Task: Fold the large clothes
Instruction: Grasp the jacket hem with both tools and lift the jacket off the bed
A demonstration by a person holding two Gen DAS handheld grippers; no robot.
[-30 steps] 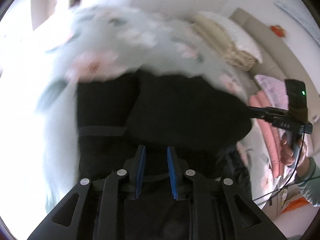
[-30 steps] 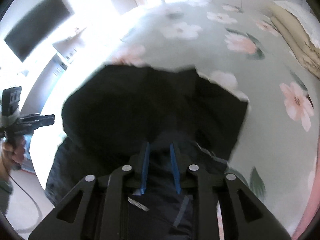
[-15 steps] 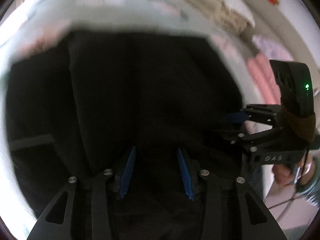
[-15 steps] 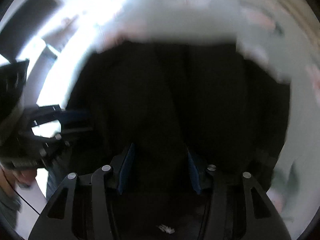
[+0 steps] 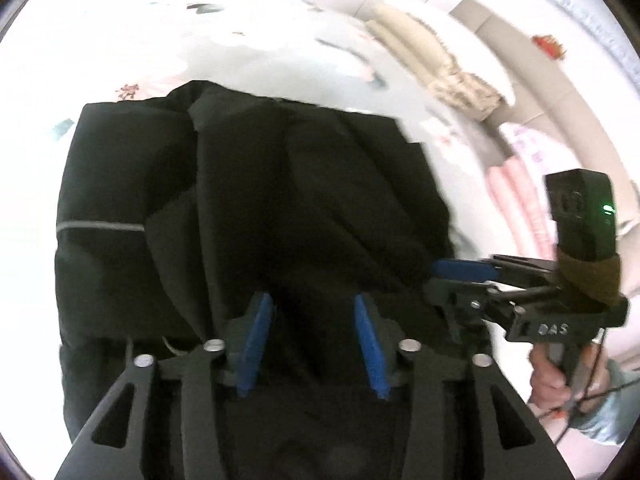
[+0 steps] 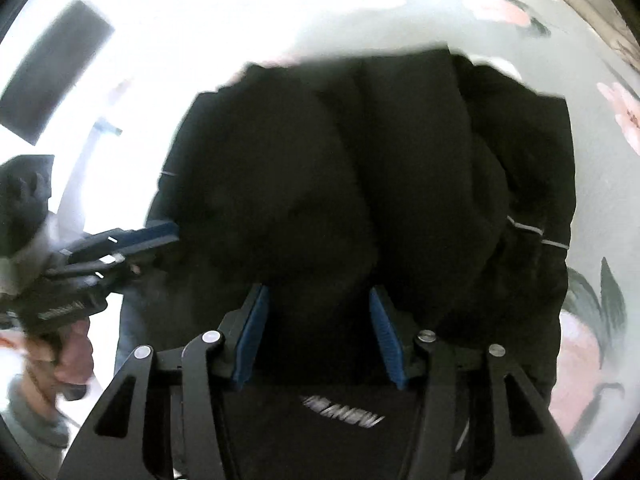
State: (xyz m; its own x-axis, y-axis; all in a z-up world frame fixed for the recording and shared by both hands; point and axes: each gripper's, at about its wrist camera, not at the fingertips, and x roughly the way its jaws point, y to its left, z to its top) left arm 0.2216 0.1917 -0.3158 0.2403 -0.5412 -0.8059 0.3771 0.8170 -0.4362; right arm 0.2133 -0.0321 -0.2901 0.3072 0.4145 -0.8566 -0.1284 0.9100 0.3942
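Both jaws gape over the black garment (image 5: pixel 256 208); only right view shows its white logo (image 6: pixel 344 411).

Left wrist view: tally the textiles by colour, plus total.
Black: 1, the jacket
Cream: 1 stack of bedding
Pink: 1 stack of folded cloth
Pale green floral: 1 bedspread
Total: 4

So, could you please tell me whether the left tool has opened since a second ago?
Yes: the left tool has opened, its blue pads now wider apart over the black garment.
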